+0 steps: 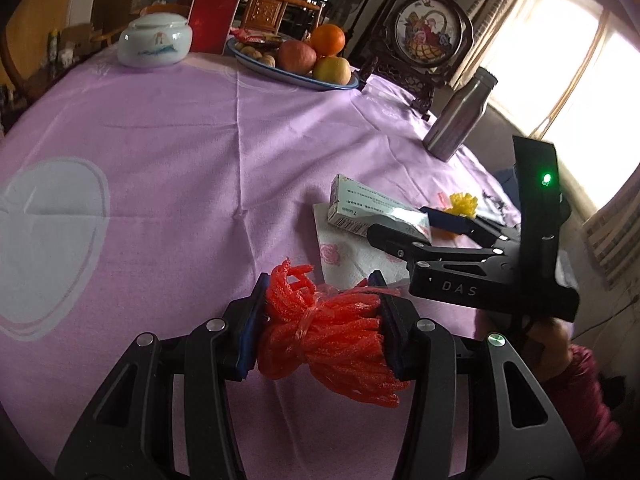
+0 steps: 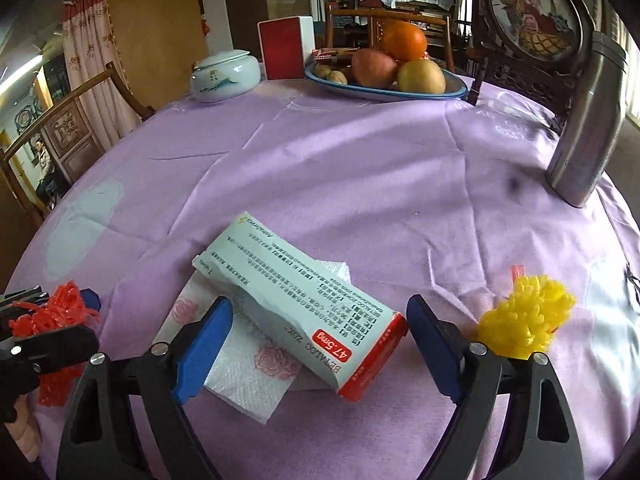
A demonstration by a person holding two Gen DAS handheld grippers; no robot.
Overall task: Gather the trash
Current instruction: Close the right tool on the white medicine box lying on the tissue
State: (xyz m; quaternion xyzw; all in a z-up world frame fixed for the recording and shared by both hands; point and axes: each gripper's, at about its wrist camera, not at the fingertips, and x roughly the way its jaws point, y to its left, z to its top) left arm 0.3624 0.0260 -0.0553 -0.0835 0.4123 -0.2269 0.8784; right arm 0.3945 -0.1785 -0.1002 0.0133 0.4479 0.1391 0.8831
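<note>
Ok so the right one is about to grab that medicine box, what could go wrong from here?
1. The medicine box lies on a paper napkin, so the open right hand-held gripper may pinch the napkin too or drag it.
2. The box looks dented, and a hard squeeze could crush it and let it slip.
3. The left hand-held gripper, shut on the red foam net, sits close by, and the two could bump.

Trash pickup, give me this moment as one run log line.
left gripper: shut on red foam net | right gripper: open, astride medicine box | box lies on napkin | yellow foam net: on tablecloth
</note>
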